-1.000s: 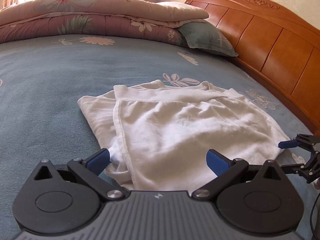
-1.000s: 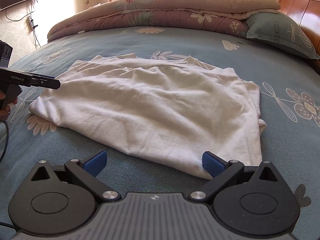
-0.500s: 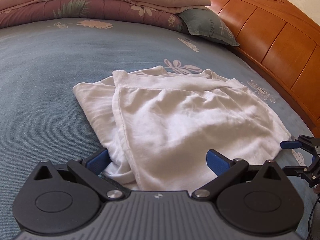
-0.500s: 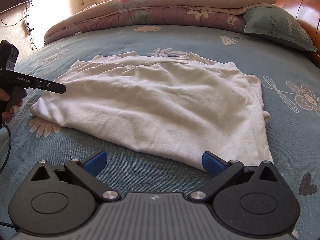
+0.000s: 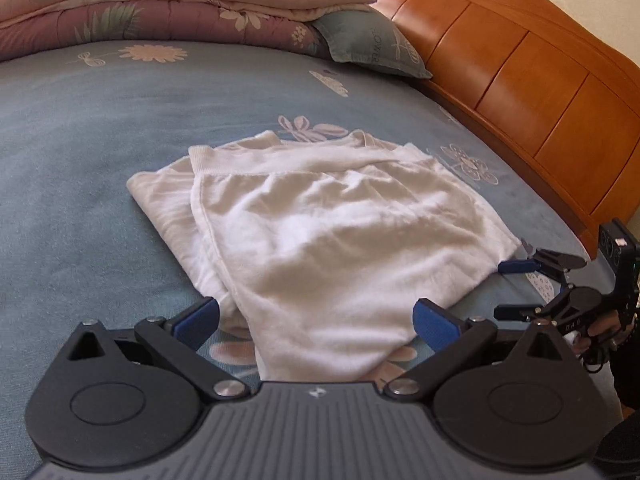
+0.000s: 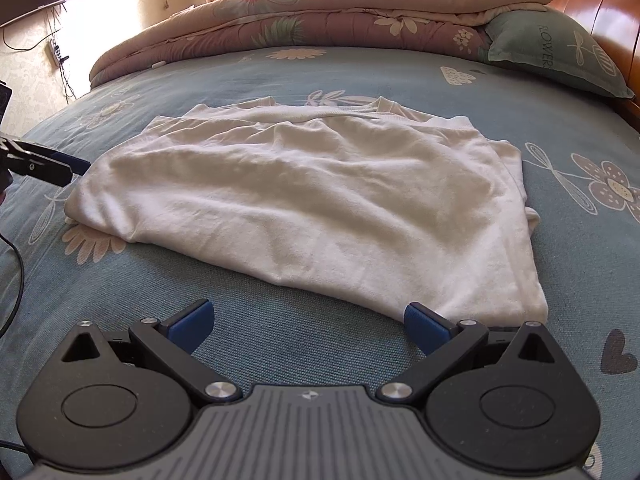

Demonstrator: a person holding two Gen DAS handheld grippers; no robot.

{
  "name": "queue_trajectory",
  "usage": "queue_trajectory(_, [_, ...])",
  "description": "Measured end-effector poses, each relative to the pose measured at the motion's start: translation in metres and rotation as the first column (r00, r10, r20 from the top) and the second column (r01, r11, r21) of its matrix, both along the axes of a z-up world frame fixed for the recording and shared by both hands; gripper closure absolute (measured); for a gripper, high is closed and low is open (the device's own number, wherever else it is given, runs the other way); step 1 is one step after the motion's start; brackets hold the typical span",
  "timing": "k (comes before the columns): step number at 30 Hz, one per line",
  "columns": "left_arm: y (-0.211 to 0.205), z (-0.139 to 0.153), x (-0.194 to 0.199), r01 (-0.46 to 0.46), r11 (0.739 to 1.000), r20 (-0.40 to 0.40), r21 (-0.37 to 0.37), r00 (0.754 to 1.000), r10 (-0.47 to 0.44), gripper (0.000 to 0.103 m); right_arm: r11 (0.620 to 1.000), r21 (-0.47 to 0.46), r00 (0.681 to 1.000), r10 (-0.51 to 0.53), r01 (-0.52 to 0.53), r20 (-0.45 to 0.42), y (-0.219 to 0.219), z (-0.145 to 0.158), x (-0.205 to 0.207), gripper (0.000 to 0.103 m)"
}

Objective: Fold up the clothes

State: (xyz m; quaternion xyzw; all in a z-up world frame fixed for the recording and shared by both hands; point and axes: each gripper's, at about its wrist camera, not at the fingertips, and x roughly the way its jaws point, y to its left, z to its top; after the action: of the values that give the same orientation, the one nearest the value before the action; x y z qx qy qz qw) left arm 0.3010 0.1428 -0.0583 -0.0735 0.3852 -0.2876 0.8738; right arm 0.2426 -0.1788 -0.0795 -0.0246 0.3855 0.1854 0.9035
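Shirt: the white shirt [image 5: 340, 240] lies partly folded in the middle of the blue flowered bedspread [image 5: 80, 140]; it fills the centre of both views, with one layer laid over another and a ribbed hem showing along its far edge.
What changed: over the last second both cameras have come closer to the cloth. In the left wrist view the near corner now runs between the fingers, where a second ago it lay just ahead of them. The shirt itself has not shifted or lifted.
Meaning for the task: this looks like the approach to the next fold, with each tool lining up on a near corner; no grasp made yet.
Left gripper [image 5: 316, 318]: fingers spread wide, low over the bedspread at the bottom of the frame, straddling the shirt's near corner; the blue pads are not pressing on it.
Right gripper [image 6: 308, 322]: fingers apart as well, holding nothing; its right pad [image 6: 424, 322] sits just beside the near right corner of the shirt, the left pad over bare bedspread.
Pose: both tools point roughly level along the bed. The right gripper shows at the right edge of the left wrist view, a hand [image 5: 600, 332] on its handle.
Background: a folded quilt [image 6: 340, 12] and pillow [image 6: 556, 52] at the top.
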Motion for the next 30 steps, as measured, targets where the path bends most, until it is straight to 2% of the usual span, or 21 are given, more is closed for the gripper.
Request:
queue_trajectory(3, [-0.006, 0.006, 0.017, -0.020, 0.999, 0.040, -0.046, 0.999, 0.022, 0.001, 1.000, -0.003, 1.000, -0.002, 0.002, -0.001, 0.002, 0.000, 0.000, 0.000])
queue_trajectory(5, [-0.017, -0.004, 0.029, -0.011, 0.999, 0.021, -0.049, 1.000, 0.012, 0.001, 1.000, -0.005, 1.000, -0.001, 0.001, -0.003, 0.002, -0.001, -0.001, 0.000])
queue_trajectory(8, [-0.026, -0.027, 0.030, -0.020, 1.000, -0.049, 0.024, 0.999, 0.021, 0.001, 1.000, -0.009, 1.000, 0.001, -0.001, -0.007, 0.001, -0.002, -0.002, 0.000])
queue_trajectory(10, [-0.023, -0.032, 0.011, 0.000, 0.998, -0.018, 0.062, 1.000, 0.001, 0.001, 1.000, -0.010, 1.000, 0.006, -0.007, -0.007, 0.000, -0.004, -0.003, 0.000])
queue_trajectory(14, [-0.015, -0.016, 0.000, -0.005, 0.995, -0.030, 0.099, 1.000, 0.008, 0.001, 1.000, -0.020, 1.000, 0.017, -0.017, -0.002, -0.001, -0.007, -0.003, 0.000])
queue_trajectory(15, [-0.016, -0.010, 0.000, -0.007, 0.995, -0.008, 0.104, 1.000, 0.008, 0.001, 1.000, -0.025, 1.000, 0.015, -0.015, 0.001, 0.001, -0.007, -0.003, 0.000])
queue_trajectory(17, [-0.022, 0.000, 0.007, 0.006, 0.996, 0.033, 0.086, 0.999, -0.009, 0.001, 1.000, -0.028, 1.000, 0.006, -0.006, 0.004, 0.002, -0.007, -0.003, 0.000])
queue_trajectory(21, [-0.049, -0.008, 0.027, 0.053, 0.998, 0.019, 0.029, 0.998, -0.053, 0.001, 1.000, -0.027, 1.000, 0.000, 0.000, 0.006, 0.002, -0.008, -0.003, 0.000])
queue_trajectory(25, [-0.058, -0.033, 0.039, -0.031, 0.992, -0.001, 0.124, 1.000, 0.031, 0.001, 0.999, -0.048, 1.000, 0.018, -0.017, 0.002, 0.003, -0.008, -0.005, 0.000])
queue_trajectory(28, [-0.043, -0.023, 0.042, -0.094, 0.995, -0.035, 0.026, 0.995, 0.095, 0.001, 0.998, -0.050, 0.999, 0.033, -0.033, 0.003, 0.000, -0.008, -0.007, 0.000])
queue_trajectory(30, [-0.043, -0.013, 0.044, -0.070, 0.997, -0.026, -0.028, 0.997, 0.069, 0.001, 0.998, -0.042, 0.999, 0.037, -0.037, 0.012, -0.002, -0.010, -0.008, 0.000])
